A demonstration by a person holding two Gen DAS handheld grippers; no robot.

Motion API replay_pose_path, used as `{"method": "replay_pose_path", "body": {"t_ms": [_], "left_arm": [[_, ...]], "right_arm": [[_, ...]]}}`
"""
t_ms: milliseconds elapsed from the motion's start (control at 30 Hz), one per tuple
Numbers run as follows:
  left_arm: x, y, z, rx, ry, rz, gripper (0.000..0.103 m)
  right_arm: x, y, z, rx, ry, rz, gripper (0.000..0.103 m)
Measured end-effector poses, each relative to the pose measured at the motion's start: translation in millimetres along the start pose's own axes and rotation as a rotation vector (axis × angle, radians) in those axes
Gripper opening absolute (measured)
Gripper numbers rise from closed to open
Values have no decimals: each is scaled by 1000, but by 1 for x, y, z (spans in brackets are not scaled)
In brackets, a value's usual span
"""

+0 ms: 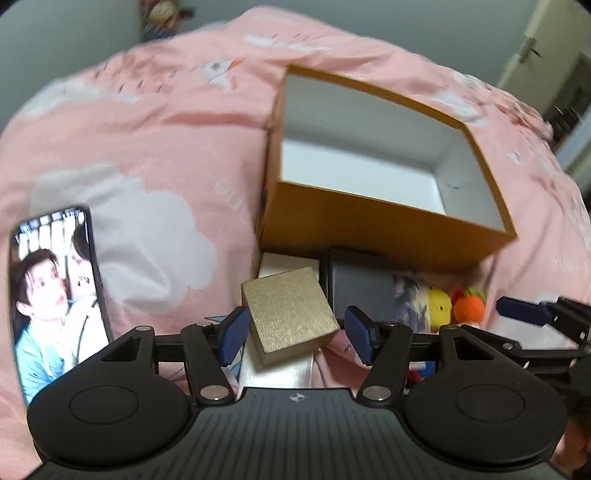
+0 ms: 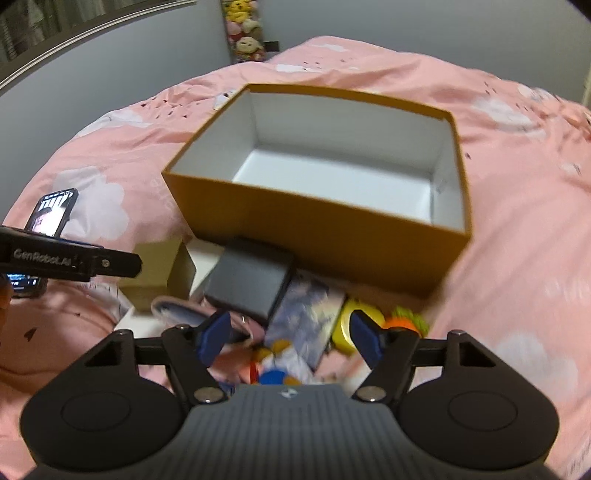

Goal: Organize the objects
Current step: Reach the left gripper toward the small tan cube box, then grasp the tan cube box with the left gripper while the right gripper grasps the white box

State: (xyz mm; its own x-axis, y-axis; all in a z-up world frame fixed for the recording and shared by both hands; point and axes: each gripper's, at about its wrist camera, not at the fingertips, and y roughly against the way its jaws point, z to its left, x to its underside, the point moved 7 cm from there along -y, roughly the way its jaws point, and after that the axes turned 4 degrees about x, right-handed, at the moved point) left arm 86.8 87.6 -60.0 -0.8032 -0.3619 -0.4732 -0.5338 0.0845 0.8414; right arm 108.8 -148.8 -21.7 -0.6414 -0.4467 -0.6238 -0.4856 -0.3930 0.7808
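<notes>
An open orange box (image 1: pixel 369 225) with a white inside sits empty on the pink bed; it also shows in the right wrist view (image 2: pixel 295 218). In front of it lie a gold box (image 1: pixel 288 314) on a white box (image 1: pixel 284 262), a dark grey box (image 1: pixel 360 286), a picture card (image 2: pixel 306 314), a yellow toy (image 1: pixel 439 306) and an orange knitted toy (image 1: pixel 469 306). My left gripper (image 1: pixel 295 338) is open around the gold box, pads apart from it. My right gripper (image 2: pixel 290 338) is open and empty above the card and a small plush (image 2: pixel 277 369).
A phone (image 1: pixel 55 295) with a lit screen lies on the pink duvet (image 1: pixel 166 147) at the left. Plush toys (image 2: pixel 245 31) stand by the far wall. A door (image 1: pixel 546 48) is at the far right.
</notes>
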Motion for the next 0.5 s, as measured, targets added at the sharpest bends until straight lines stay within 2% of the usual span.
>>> {"method": "replay_pose_path", "body": {"t_ms": [100, 267, 367, 500], "left_arm": [[-4, -14, 6, -5, 64, 51, 71], [-3, -34, 10, -52, 100, 118, 76], [-4, -40, 13, -47, 138, 124, 79], [-7, -45, 11, -47, 141, 140, 81]], "right_arm": [[-9, -13, 5, -28, 8, 12, 63], [-16, -34, 9, -61, 10, 43, 63], [-16, -40, 9, -70, 15, 50, 63], [-15, -48, 7, -85, 4, 66, 63]]}}
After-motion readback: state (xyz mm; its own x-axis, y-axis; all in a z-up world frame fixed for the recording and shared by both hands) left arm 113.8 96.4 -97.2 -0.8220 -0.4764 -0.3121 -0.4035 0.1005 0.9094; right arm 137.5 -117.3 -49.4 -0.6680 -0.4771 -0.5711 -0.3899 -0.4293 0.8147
